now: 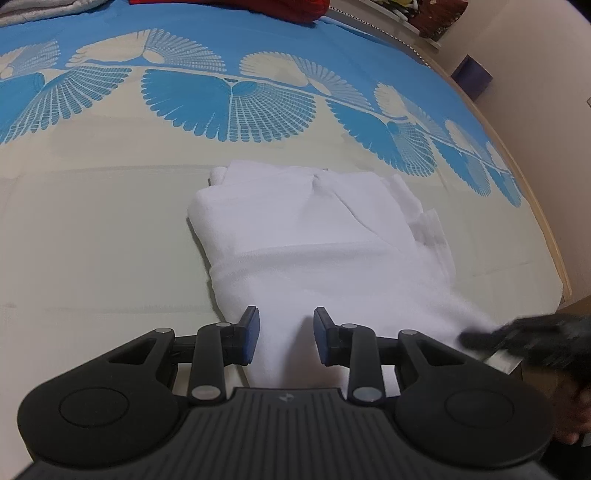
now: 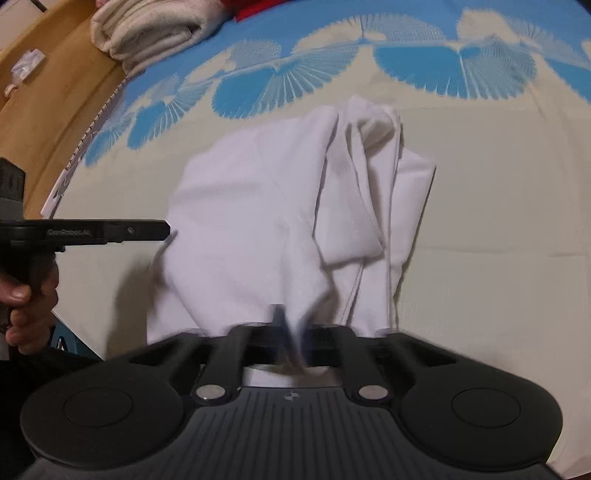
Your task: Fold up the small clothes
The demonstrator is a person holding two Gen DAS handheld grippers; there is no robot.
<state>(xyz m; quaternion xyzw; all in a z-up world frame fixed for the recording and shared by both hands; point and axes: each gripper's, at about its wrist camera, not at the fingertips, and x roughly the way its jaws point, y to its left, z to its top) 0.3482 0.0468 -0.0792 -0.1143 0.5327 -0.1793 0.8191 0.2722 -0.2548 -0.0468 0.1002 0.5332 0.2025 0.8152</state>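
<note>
A white garment (image 1: 314,229), partly folded with layered flaps, lies on the cream part of the bedsheet (image 1: 92,240). My left gripper (image 1: 286,332) is open at its near edge; a strip of the white cloth runs between the blue pads (image 1: 251,332) and the right pad stands clear of it. In the right wrist view the garment (image 2: 251,206) shows long folds down its right side. My right gripper (image 2: 291,332) is blurred, with its pads together and pinching the garment's near edge. The left gripper (image 2: 166,230) points in from the left, its tip at the cloth's left edge.
The sheet has a blue fan pattern (image 1: 229,107) across its far half. A folded cream towel (image 2: 147,33) and something red (image 1: 258,9) lie at the far side. The bed's wooden edge (image 2: 55,92) runs along one side, and a purple box (image 1: 472,75) sits beyond the other. A hand (image 2: 26,295) holds the left gripper's handle.
</note>
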